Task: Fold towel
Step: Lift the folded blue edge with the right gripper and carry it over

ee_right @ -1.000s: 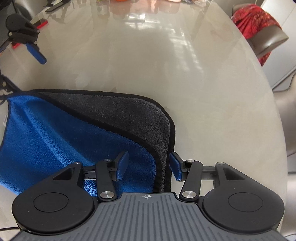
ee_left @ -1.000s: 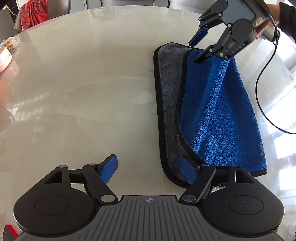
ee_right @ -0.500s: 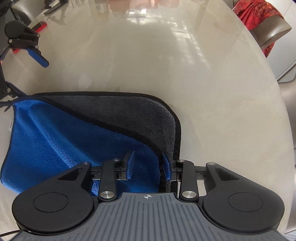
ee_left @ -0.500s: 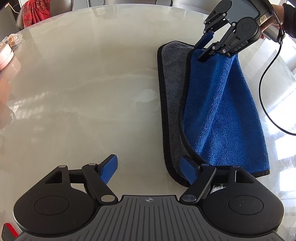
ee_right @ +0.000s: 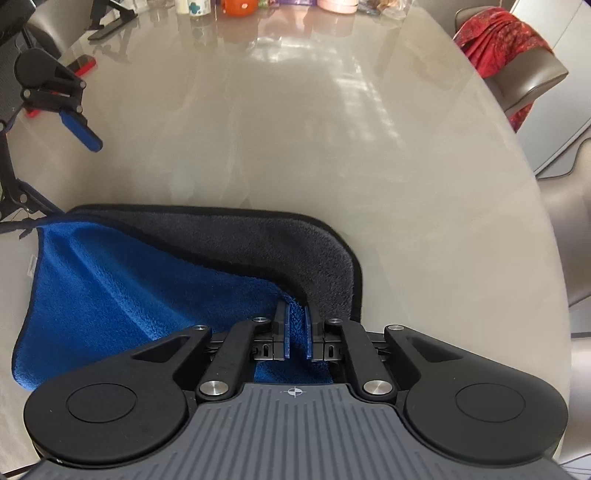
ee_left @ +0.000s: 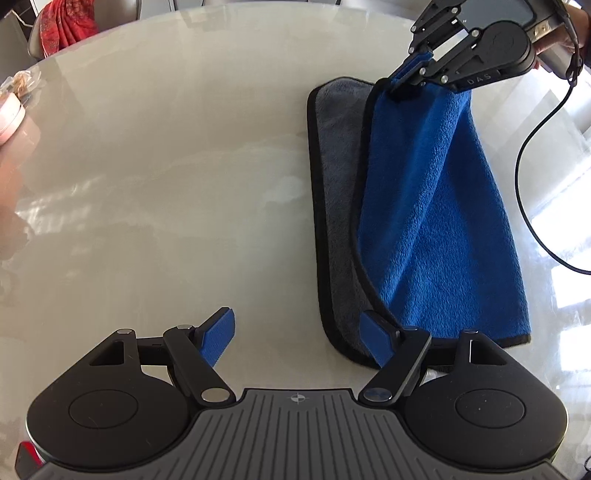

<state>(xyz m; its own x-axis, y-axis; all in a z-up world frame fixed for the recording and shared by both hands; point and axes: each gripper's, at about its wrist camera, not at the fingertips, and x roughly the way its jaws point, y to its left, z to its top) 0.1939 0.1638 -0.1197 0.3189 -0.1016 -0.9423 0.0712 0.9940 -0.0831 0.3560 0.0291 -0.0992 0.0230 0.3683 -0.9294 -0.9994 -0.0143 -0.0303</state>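
A towel [ee_left: 436,206], blue on one face and grey on the other with black trim, lies folded on the pale glossy table [ee_left: 166,166]. The blue layer sits askew over the grey one. My right gripper [ee_right: 295,314] is closing its jaws the last bit, and the pads pinch the blue layer's far corner. In the left wrist view the right gripper [ee_left: 402,83] holds that corner a little above the table. My left gripper [ee_left: 295,321] stands open at the towel's near end, its right finger [ee_left: 376,339] over the grey corner, gripping nothing. The right wrist view shows the towel [ee_right: 110,295] and the left gripper [ee_right: 62,181].
A chair draped with red cloth [ee_right: 506,44] stands off the table's edge. Small containers, one orange [ee_right: 238,5] and one pink [ee_right: 338,4], line the far side. A black cable [ee_left: 532,206] trails beside the towel. A black stand [ee_right: 110,22] sits at the far left.
The right gripper's jaws have closed from half open onto the blue layer's corner, which now lifts slightly off the grey layer. The left gripper has stayed open and still.
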